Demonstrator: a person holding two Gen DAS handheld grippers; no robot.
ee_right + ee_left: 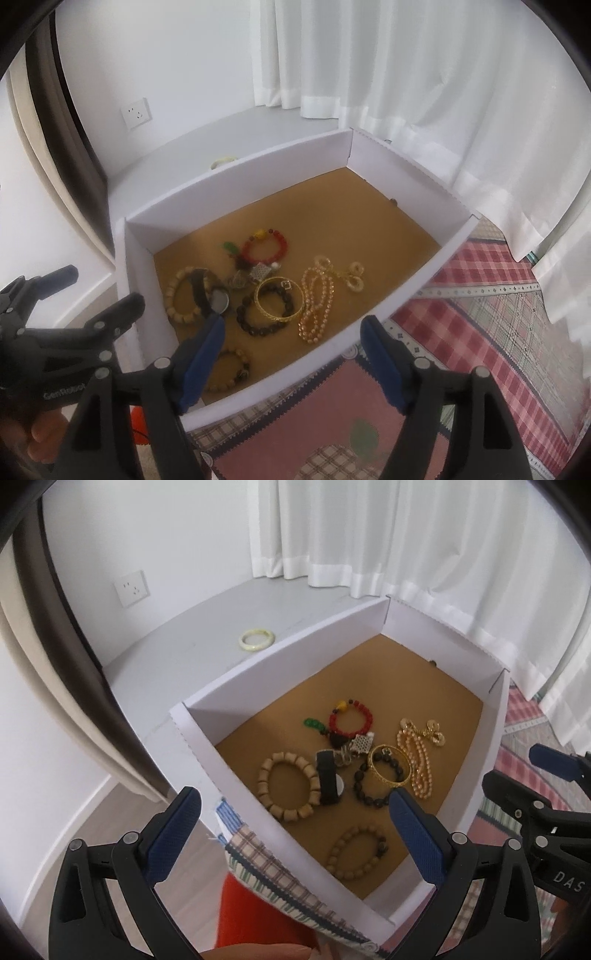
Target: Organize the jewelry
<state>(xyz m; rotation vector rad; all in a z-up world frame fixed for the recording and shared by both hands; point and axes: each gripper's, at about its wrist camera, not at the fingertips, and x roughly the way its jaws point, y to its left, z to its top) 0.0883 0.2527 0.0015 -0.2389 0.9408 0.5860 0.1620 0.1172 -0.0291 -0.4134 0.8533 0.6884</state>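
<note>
White cardboard box [207,716] with jewelry [273,295] heaped at its near left, far floor bare; left gripper [291,834] and right gripper [291,350] both spread, empty; jade bangle [257,639] outside the box, whole in left view, half-hidden from right.

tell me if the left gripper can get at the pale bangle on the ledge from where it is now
Probably not directly. The pale bangle lies outside the white box, beyond its far-left wall, while the open left gripper hovers at the box's near corner. It would need to go over or around.
</note>
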